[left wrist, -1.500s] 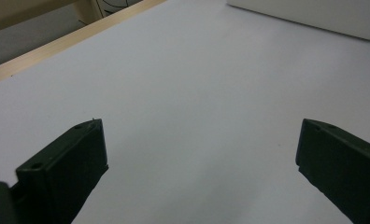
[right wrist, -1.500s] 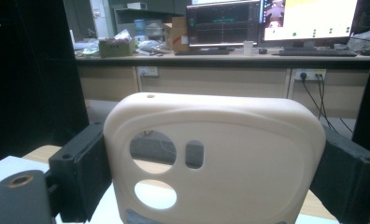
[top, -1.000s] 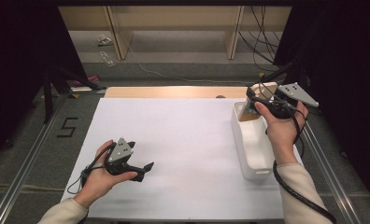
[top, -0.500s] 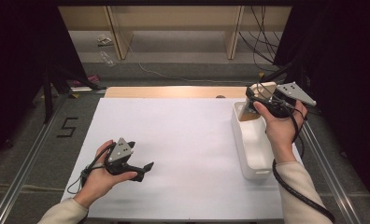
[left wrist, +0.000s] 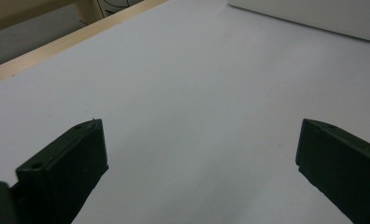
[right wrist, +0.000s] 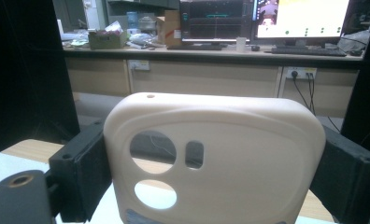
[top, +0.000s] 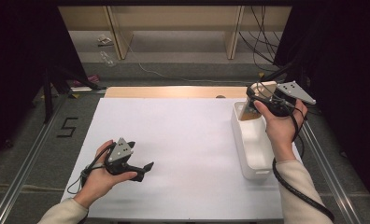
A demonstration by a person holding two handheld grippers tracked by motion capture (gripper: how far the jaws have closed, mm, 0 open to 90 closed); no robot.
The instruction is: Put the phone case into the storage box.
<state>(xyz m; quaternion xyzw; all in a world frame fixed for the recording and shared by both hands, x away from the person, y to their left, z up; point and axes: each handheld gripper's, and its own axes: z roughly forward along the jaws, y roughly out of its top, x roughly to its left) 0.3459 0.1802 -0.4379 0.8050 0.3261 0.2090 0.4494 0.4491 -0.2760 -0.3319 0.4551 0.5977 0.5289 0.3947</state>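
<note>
My right gripper (top: 260, 96) is held up over the far end of a long white tray (top: 243, 150) at the table's right side. It is shut on a cream phone case (top: 263, 87). In the right gripper view the case (right wrist: 258, 154) stands upright between the two black jaws of this gripper (right wrist: 213, 144), which press on its two sides; its camera cut-outs face the lens. My left gripper (top: 143, 171) rests low on the white table sheet (top: 183, 135) at the front left, and in its own view the gripper (left wrist: 204, 135) is open with nothing between the jaws.
The tray (left wrist: 314, 14) lies far ahead of the left jaws. A wooden strip (top: 174, 92) borders the sheet's far edge. Metal rails (top: 29, 154) run along both sides of the table, with dark curtains beyond. Cables trail from both grippers.
</note>
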